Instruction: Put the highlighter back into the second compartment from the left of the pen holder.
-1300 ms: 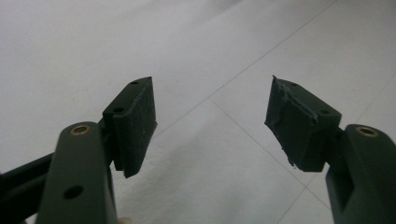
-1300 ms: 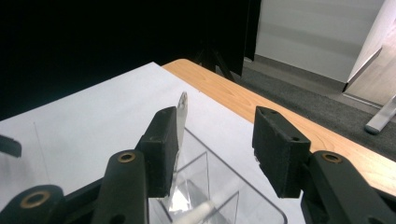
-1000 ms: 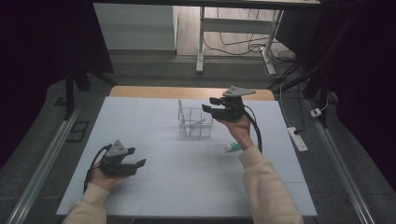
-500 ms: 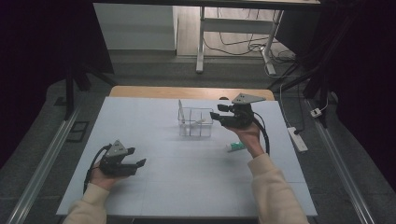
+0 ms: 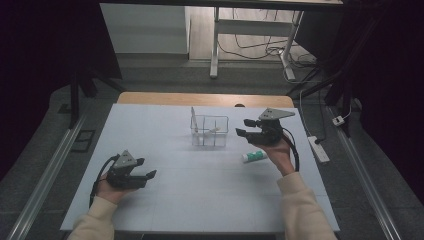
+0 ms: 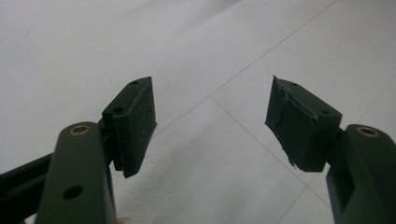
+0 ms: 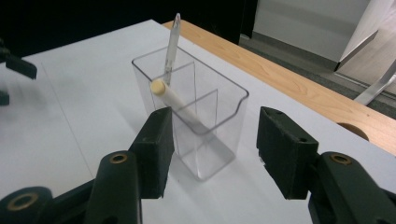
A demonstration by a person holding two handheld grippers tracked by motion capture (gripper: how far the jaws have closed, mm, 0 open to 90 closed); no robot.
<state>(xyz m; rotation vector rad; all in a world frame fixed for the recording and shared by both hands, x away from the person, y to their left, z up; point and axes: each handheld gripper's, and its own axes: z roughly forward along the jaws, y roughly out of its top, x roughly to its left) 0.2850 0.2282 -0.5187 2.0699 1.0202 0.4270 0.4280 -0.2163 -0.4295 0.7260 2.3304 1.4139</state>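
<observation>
**Inspector:** While the right gripper [image 5: 245, 128] hangs just beside the clear organizer [image 7: 196, 126], its jaws stand apart and hold nothing. The organizer sits toward the far middle of the worktop [image 5: 200, 200], with a cream-capped pen [image 7: 175, 100] leaning in one compartment and a slim clear stick [image 7: 172, 44] standing in another.

**Assistant:** What is the hazard?

**Inspector:** I judge the organizer light and top-heavy. A jaw brushing its wall could slide or tip it, and the leaning pen could spill out. The green-capped tube [image 5: 255, 156] lies on the worktop under the right hand, near the wrist; a lowered forearm could roll it toward the right edge.

**Assistant:** And the left side?

**Inspector:** The left gripper [image 5: 145, 169] rests low near the front left of the worktop, jaws apart and empty, with bare surface ahead of it in the left gripper view. It is well apart from everything.

**Assistant:** Room to move?

**Inspector:** Ample bare surface lies front and centre. Behind the organizer a wooden strip [image 7: 289, 84] marks the far edge, fairly near, so pushing away is the poorest direction.
</observation>
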